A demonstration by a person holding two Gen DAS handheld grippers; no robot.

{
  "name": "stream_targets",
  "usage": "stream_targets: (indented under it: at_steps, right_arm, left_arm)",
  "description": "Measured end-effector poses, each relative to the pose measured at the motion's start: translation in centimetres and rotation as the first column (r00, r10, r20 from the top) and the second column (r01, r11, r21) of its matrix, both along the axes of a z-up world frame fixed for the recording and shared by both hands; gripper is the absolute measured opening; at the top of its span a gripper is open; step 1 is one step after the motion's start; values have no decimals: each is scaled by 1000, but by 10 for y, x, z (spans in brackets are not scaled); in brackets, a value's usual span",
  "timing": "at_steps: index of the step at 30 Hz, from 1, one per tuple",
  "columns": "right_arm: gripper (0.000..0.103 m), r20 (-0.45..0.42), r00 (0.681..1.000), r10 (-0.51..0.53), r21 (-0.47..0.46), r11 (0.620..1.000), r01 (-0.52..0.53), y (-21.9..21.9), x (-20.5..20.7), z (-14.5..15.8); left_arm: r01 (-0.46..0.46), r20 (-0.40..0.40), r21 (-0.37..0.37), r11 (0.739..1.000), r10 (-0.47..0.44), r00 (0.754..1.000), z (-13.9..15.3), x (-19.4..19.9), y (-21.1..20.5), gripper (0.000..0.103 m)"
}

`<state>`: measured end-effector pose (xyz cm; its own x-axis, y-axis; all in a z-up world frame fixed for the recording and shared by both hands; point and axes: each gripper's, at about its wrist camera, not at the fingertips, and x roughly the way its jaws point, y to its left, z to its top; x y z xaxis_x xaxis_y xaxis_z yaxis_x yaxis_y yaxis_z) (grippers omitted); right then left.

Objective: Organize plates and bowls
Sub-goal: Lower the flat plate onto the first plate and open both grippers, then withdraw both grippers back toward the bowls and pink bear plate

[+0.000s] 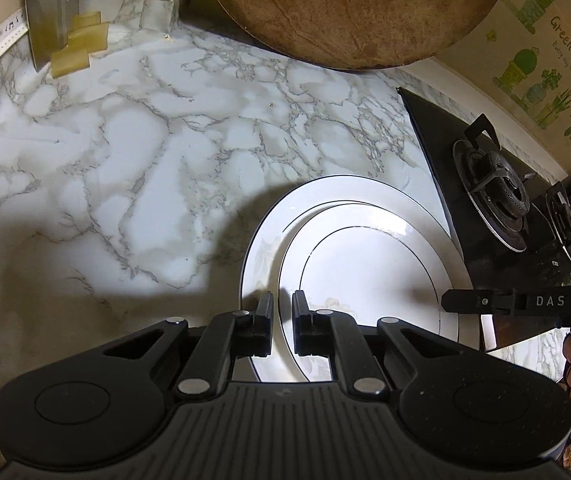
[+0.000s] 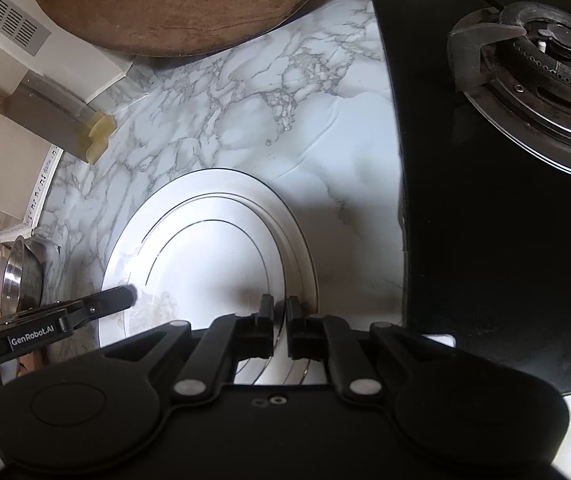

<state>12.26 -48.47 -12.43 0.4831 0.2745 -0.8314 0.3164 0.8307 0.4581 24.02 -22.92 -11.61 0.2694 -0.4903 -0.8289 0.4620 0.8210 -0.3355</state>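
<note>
Two white plates with thin black rim lines are stacked on the marble counter: a smaller plate (image 1: pixel 365 264) (image 2: pixel 213 264) lies inside a larger plate (image 1: pixel 365 192) (image 2: pixel 213 182). My left gripper (image 1: pixel 282 312) is closed on the left rim of the smaller plate. My right gripper (image 2: pixel 280 316) is closed on its right rim and shows in the left wrist view (image 1: pixel 451 302) at the plate's right edge. The left gripper shows in the right wrist view (image 2: pixel 127 294) at the plate's left edge.
A round wooden board (image 1: pixel 357 4) (image 2: pixel 173 0) leans at the back. A black gas hob (image 1: pixel 497 208) (image 2: pixel 485 180) with burners lies right of the plates. A metal bowl (image 2: pixel 13 276) stands at the far left. A knife block or metal stand (image 1: pixel 49 12) is at back left.
</note>
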Motion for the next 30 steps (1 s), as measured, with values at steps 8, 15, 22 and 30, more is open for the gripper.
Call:
stream_targets:
  at_steps: [8,15,22,30]
  right_arm:
    - [19,12,1000,28,-36,999,-28,6,3,7]
    - [28,62,995,79,-110,991,-72,23,-2,27]
    - [39,111,987,114,-145,985,-97,43,-11,42]
    - [49,174,970,172,-217,967,-132,73,-24,62]
  left_arm:
    - [1,45,6,1000,-2,999,7,-6,7,9]
    - [-5,92,9,1000,4,996,18,-14,14,9]
    - [-18,139,15,1000,16,990,31,-24,28,9]
    - [-48,177,7,999,46,983,45,-39,52,9]
